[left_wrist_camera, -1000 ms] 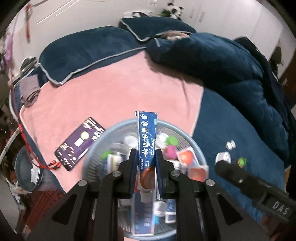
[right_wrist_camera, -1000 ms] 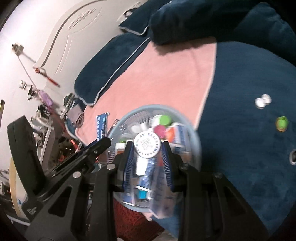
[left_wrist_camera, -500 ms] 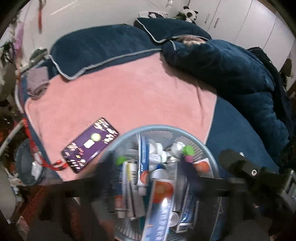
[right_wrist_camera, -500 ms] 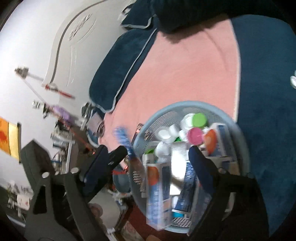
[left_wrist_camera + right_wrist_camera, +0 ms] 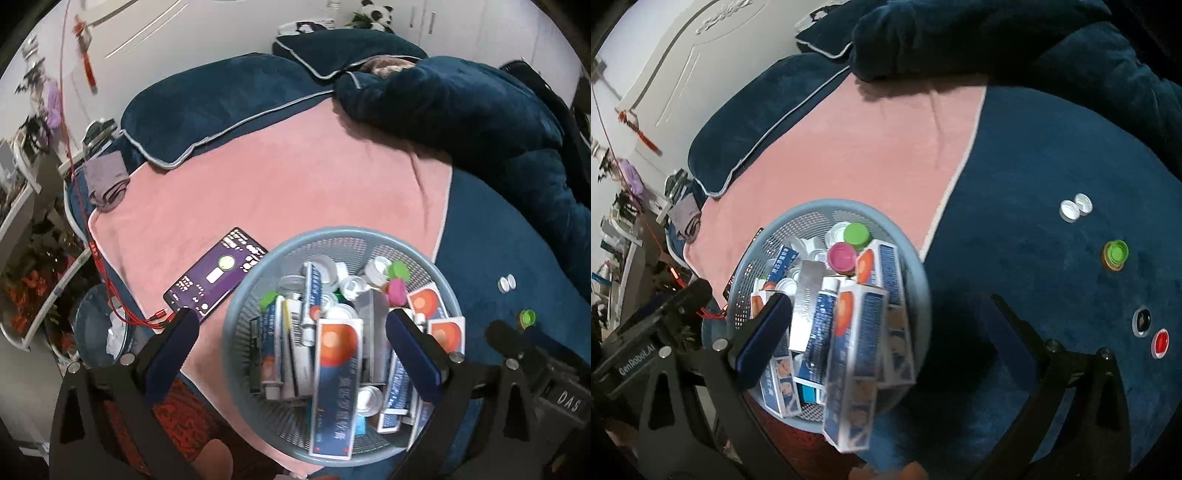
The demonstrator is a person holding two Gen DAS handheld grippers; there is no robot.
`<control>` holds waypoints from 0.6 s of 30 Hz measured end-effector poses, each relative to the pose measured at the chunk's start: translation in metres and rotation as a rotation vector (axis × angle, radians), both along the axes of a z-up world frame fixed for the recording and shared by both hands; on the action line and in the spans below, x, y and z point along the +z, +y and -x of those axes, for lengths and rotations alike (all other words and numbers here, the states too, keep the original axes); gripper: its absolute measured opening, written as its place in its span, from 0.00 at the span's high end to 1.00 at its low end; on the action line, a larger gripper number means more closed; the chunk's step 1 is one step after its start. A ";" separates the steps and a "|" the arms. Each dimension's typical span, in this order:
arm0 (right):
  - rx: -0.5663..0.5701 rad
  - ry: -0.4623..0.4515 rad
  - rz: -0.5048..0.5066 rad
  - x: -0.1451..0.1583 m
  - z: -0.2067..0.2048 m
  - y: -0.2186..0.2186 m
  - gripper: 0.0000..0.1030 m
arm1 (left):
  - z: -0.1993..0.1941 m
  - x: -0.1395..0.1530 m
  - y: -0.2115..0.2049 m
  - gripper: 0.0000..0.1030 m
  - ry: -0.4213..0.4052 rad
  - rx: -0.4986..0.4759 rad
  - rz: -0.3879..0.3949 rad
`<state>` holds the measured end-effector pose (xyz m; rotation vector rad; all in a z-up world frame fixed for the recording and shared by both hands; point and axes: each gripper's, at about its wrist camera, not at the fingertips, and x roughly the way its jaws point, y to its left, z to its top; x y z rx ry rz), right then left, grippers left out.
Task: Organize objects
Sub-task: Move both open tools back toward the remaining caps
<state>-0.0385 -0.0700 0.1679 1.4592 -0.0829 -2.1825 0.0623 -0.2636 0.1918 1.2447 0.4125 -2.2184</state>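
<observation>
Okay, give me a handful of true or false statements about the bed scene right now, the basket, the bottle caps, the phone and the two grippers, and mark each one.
1. The blue mesh basket holds boxes, tubes and caps. True.
2. The left gripper is clamped on a tube. False: its jaws stand wide, nothing between the pads.
3. The phone lies on the pink blanket. True.
4. Every cap is in the basket. False: the green cap, the red cap and others lie on the blue cover.
5. The right gripper is open. True.
</observation>
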 end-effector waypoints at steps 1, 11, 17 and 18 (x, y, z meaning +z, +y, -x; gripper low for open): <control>-0.008 -0.002 0.003 0.000 0.001 0.004 0.00 | 0.002 0.001 0.005 0.01 -0.002 -0.010 0.005; -0.077 -0.024 0.020 -0.002 0.015 0.047 0.00 | 0.025 0.004 0.044 0.01 -0.036 -0.069 0.034; -0.101 -0.034 0.022 -0.003 0.020 0.069 0.00 | 0.041 0.002 0.074 0.01 -0.063 -0.126 0.070; -0.105 -0.035 0.023 -0.004 0.021 0.073 0.00 | 0.044 0.002 0.080 0.01 -0.066 -0.136 0.076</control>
